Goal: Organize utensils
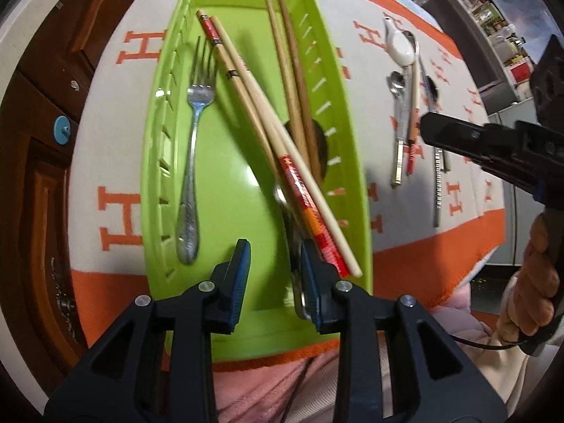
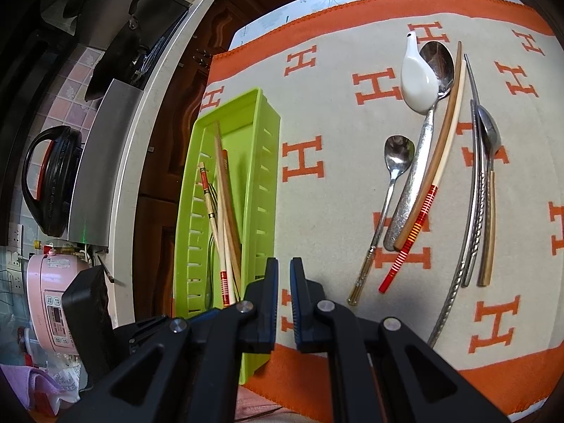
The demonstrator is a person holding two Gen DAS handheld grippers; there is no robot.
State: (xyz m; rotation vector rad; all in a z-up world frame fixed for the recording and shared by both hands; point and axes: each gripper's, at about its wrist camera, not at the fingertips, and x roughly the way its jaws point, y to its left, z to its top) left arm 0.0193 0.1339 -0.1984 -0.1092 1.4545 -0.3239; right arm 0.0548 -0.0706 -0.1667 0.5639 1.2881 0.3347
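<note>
A green tray [image 1: 155,162] on the orange-and-grey cloth holds a metal fork [image 1: 192,162], two pairs of wooden chopsticks [image 1: 246,84] and a metal spoon [image 1: 292,232] lying partly under them. My left gripper [image 1: 276,278] hangs open over the tray's near end, and the spoon's handle runs beside its right finger [image 1: 313,282]. My right gripper [image 2: 284,282] is shut on nothing, low over the cloth just right of the tray [image 2: 268,162]. Farther right lie a white ceramic spoon [image 2: 417,81], metal spoons [image 2: 398,151], red-striped chopsticks [image 2: 423,211] and metal chopsticks [image 2: 472,211].
A hand [image 1: 539,282] holds the right gripper [image 1: 426,127] above the loose utensils. Dark wooden cabinets [image 1: 42,141] stand beyond the table's left side. A black cooker [image 2: 49,179] and a pink rice cooker [image 2: 53,299] sit on the counter. Pink clothing [image 1: 275,384] is below the table's near edge.
</note>
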